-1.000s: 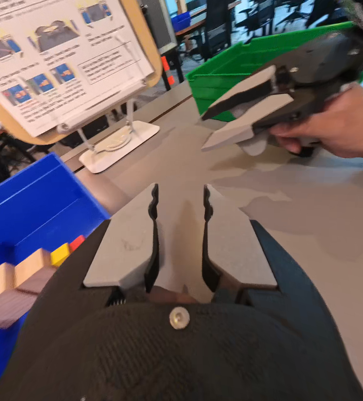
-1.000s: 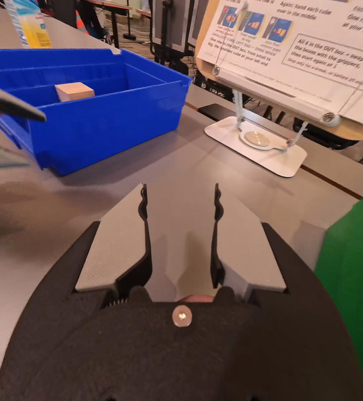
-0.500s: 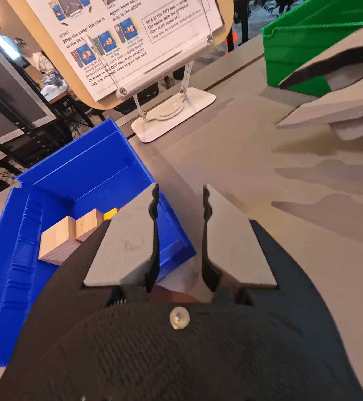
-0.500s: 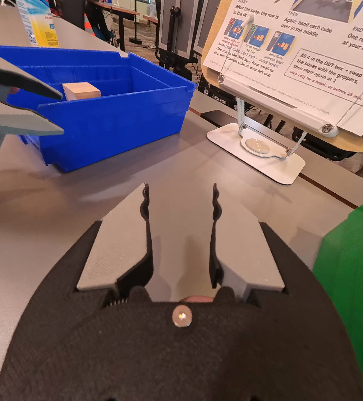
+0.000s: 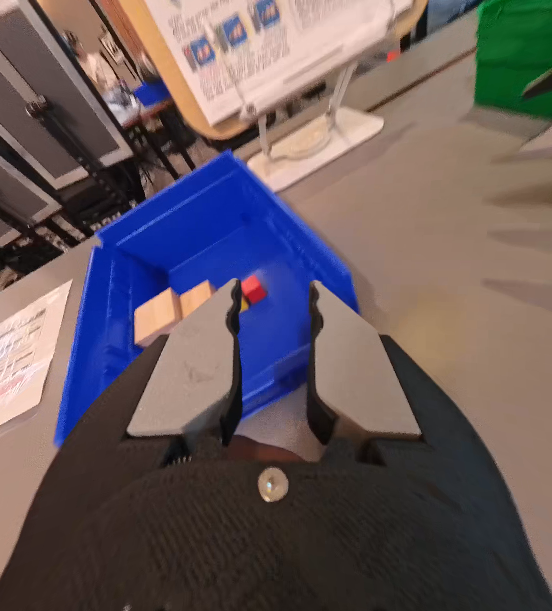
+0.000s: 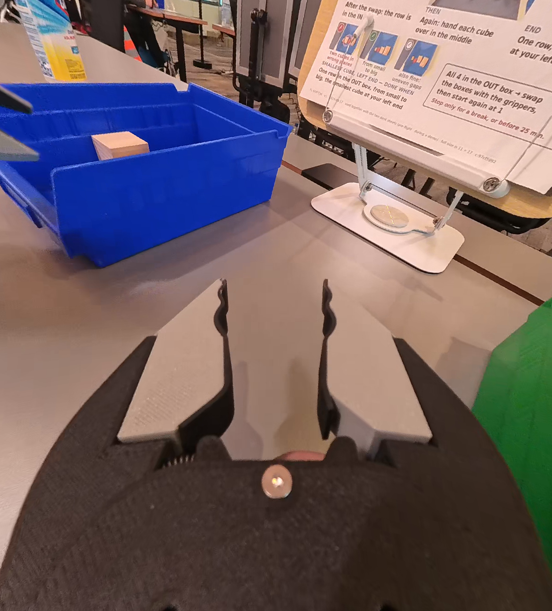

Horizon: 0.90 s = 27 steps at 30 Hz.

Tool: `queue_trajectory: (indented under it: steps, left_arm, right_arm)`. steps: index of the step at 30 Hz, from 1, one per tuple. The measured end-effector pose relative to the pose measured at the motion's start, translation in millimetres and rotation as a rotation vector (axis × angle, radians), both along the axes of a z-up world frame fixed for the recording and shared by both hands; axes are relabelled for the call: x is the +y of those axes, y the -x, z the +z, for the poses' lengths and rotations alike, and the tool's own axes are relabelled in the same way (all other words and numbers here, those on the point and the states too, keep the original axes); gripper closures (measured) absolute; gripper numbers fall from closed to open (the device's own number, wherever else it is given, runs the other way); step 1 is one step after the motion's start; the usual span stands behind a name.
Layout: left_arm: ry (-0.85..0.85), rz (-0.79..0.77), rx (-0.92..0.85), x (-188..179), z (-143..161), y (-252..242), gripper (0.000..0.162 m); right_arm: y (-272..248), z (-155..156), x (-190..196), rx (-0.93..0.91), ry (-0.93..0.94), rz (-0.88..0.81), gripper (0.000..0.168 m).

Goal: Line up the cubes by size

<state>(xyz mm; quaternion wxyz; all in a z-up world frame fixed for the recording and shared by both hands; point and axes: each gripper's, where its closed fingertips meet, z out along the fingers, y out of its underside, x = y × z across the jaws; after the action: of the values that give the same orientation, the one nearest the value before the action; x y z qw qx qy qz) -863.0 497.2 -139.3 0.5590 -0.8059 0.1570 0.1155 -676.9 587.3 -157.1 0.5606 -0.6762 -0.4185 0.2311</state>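
Four cubes sit in a row inside the blue bin (image 5: 182, 231): large wooden cube (image 5: 155, 315), smaller wooden cube (image 5: 197, 296), a sliver of yellow cube (image 5: 244, 306), then red cube (image 5: 254, 289) toward 2 o'clock. The right wrist view shows only one wooden cube. The left gripper (image 5: 273, 294) hovers over the bin, fingers apart, empty. The right gripper (image 6: 274, 287) is over the grey table (image 6: 268, 251), fingers wide, green bin (image 6: 532, 413) at 3 o'clock.
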Motion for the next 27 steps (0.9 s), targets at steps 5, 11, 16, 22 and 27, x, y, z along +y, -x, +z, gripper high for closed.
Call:
queue_trajectory:
  steps: [5,11,16,22,27]
  left_arm:
    - [0.19,-0.025,0.095,-27.9,-27.6,17.5,0.125]
    - [0.349,-0.179,0.191,-47.2,-56.5,-1.2,0.155]
    - [0.44,-0.118,0.225,-32.9,-87.5,10.7,0.162]
    - [0.424,-0.052,0.188,-19.0,-93.4,21.8,0.162]
    - [0.392,-0.019,0.18,-21.4,-82.8,27.0,0.157]
  right_arm:
    - [-4.0,-3.7,3.7,-0.017,0.018,-0.019,0.114]
    - [-3.4,-6.3,4.3,-0.019,0.025,-0.016,0.115]
    - [-3.4,-6.3,4.0,-0.03,0.01,-0.019,0.115]
    - [-8.7,3.2,4.7,0.0,-0.009,-0.03,0.115]
    - [-9.8,3.9,5.7,0.007,-0.003,-0.028,0.115]
